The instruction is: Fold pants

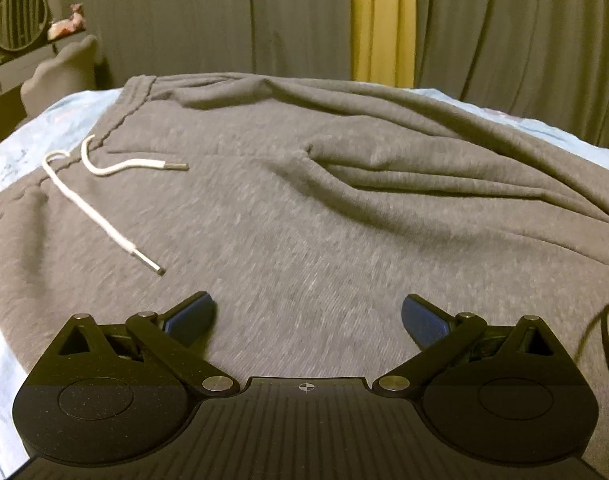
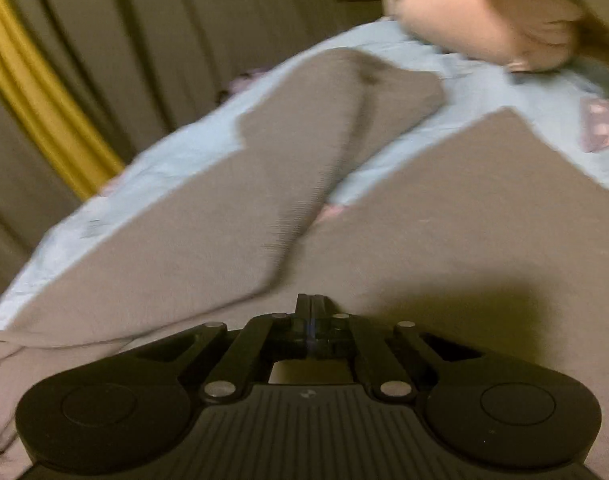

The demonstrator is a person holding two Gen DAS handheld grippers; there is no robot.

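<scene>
Grey fleece sweatpants [image 1: 304,208] lie flat on the light-blue bedsheet [image 1: 20,152], waistband ahead-left of the left gripper [image 1: 307,316]. White drawstring cord [image 1: 104,204] rests loose on the fabric, ahead-left of the blue-padded fingers [image 1: 192,316], which are spread wide, holding nothing. Right gripper [image 2: 312,308]: fingers pressed together at the cloth near the crotch; whether they pinch it, can't tell. Both legs fan out ahead. Peach pillow [image 2: 484,20] far ahead-right.

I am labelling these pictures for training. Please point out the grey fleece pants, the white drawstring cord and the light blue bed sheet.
Grey fleece pants [image 1: 304,208]: left wrist view, flat front fabric.
White drawstring cord [image 1: 104,220]: left wrist view, middle of the long strand.
Light blue bed sheet [image 2: 484,88]: right wrist view, bare part between the legs.
</scene>
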